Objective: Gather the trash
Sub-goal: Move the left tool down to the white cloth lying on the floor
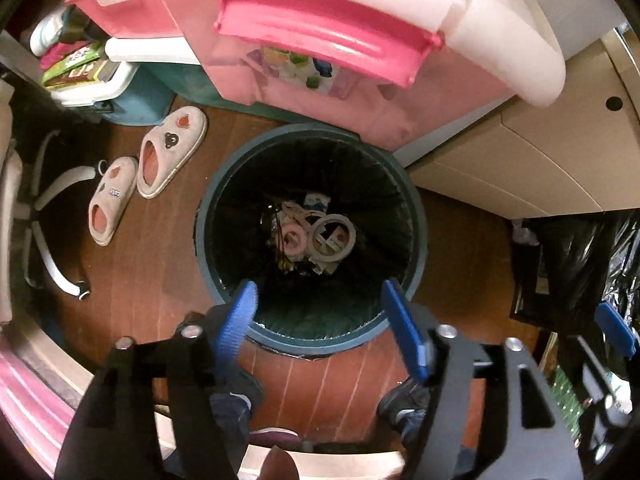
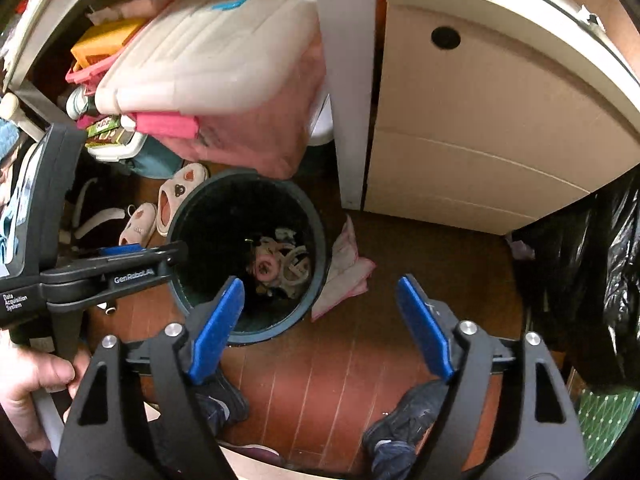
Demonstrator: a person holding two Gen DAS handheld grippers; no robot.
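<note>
Pink cloth [image 2: 346,270] is left beside the bin [image 2: 320,240] (trash inside); both grippers [image 1: 320,320] [image 2: 320,324] are seen released, empty.

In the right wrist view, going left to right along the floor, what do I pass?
Pair of slippers → round trash bin → pink and white cloth, lying against the bin's right side → bare wooden floor → black plastic bag at the right edge.
</note>
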